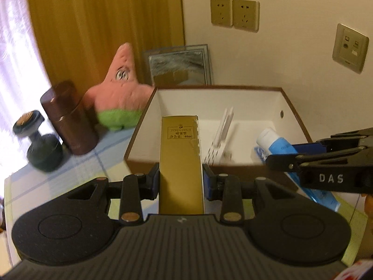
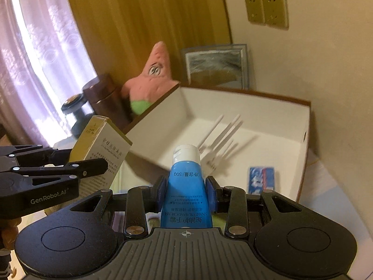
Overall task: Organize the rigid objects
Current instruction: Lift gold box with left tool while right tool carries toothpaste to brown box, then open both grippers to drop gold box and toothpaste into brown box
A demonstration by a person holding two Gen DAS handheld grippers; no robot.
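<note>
My left gripper (image 1: 180, 183) is shut on a tall gold carton (image 1: 179, 154), which points toward the near wall of an open storage box (image 1: 209, 100) with a brown outside and white inside. My right gripper (image 2: 186, 191) is shut on a blue hand-cream tube with a white cap (image 2: 185, 182), held over the box's near rim (image 2: 149, 163). In the left wrist view the right gripper (image 1: 283, 154) and its tube (image 1: 275, 143) come in from the right. In the right wrist view the left gripper (image 2: 91, 163) holds the carton (image 2: 105, 144) at the left. White plastic forks (image 2: 219, 135) and a small blue packet (image 2: 261, 179) lie in the box.
Left of the box stand a pink star plush (image 1: 121, 88), a brown cylindrical canister (image 1: 70, 119) and a dark dumbbell (image 1: 37, 144) on a checked cloth. A framed picture (image 1: 179, 65) leans on the wall behind the box. Curtains hang at the left, and wall sockets (image 1: 234, 14) sit above.
</note>
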